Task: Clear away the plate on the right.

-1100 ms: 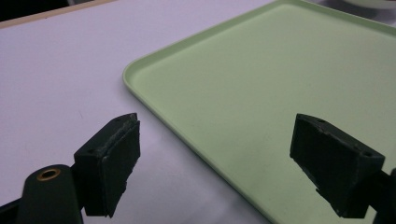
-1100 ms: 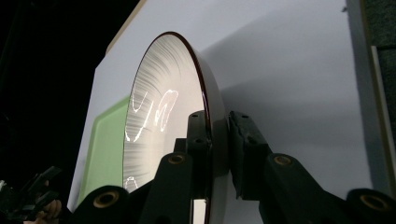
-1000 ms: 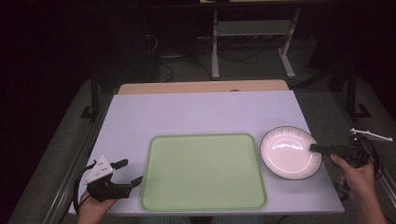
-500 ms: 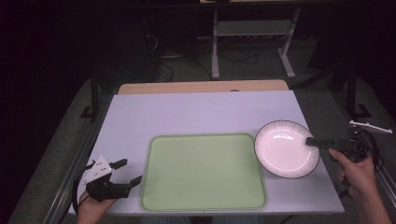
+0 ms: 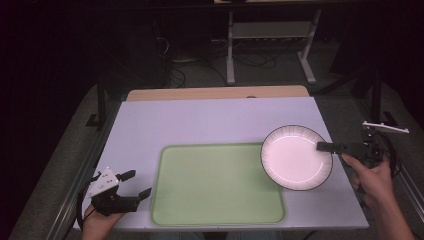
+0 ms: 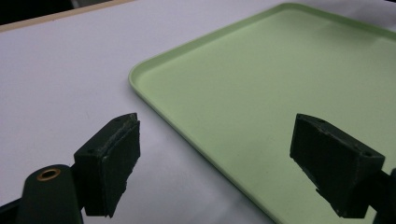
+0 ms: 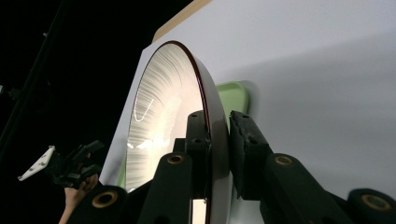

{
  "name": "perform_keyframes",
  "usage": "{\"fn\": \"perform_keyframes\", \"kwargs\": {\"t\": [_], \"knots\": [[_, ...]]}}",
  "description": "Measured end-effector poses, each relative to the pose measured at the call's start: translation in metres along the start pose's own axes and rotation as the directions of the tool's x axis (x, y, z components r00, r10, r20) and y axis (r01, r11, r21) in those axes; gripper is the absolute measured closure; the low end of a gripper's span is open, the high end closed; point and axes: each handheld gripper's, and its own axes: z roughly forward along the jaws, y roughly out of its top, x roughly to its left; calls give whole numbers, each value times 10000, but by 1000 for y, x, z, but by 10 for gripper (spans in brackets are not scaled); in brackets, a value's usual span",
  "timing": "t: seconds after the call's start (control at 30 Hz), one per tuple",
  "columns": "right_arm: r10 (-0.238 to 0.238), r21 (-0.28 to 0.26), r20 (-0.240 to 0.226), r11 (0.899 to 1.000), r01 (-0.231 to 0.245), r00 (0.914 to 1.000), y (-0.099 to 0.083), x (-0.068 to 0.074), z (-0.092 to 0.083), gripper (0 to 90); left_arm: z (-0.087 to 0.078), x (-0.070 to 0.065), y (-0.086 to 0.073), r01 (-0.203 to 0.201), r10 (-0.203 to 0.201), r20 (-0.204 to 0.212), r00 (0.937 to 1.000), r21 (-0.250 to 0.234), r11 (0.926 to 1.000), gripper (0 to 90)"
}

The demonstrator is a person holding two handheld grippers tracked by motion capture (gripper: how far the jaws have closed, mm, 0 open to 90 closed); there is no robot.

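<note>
High view, one item: white plate (image 5: pixel 296 157) with dark rim, pinched at its right edge by our right gripper (image 5: pixel 325 146), jaws clamped narrow on the rim. We note the plate overhangs the green tray's (image 5: pixel 218 185) right border; the tray lies to its left, toward the table's (image 5: pixel 200 120) middle. Our left gripper (image 5: pixel 134 184), jaws wide and empty, sits off the tray's left corner, farther from the plate.
</note>
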Motion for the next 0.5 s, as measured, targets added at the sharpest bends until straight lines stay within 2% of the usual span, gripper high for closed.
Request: {"fn": "perform_keyframes", "kwargs": {"t": [0.1, 0.23, 0.27, 0.3, 0.33, 0.5], "knots": [[-9, 94, -185, 10000, 10, 9998, 0, 8, 6, 775, 0, 0, 0, 9, -9, 8, 10000, 25, 10000, 159], [-269, 363, -643, 9989, 293, 9976, 0, 23, 17, 773, 0, 1, 0, 42, -42, -28, 10000, -10, 10000, 159], [-269, 363, -643, 9989, 293, 9976, 0, 23, 17, 773, 0, 1, 0, 42, -42, -28, 10000, -10, 10000, 159], [-371, 453, -716, 9982, 404, 9967, 1, 29, 21, 771, -1, 1, 0, 31, -31, -42, 10000, -12, 10000, 159], [-371, 453, -716, 9982, 404, 9967, 1, 29, 21, 771, -1, 1, 0, 31, -31, -42, 10000, -12, 10000, 159], [-625, 602, -480, 9960, 654, 9969, 2, 49, 32, 765, -1, 1, 0, 31, -31, -31, 10000, -21, 10000, 159]]}}
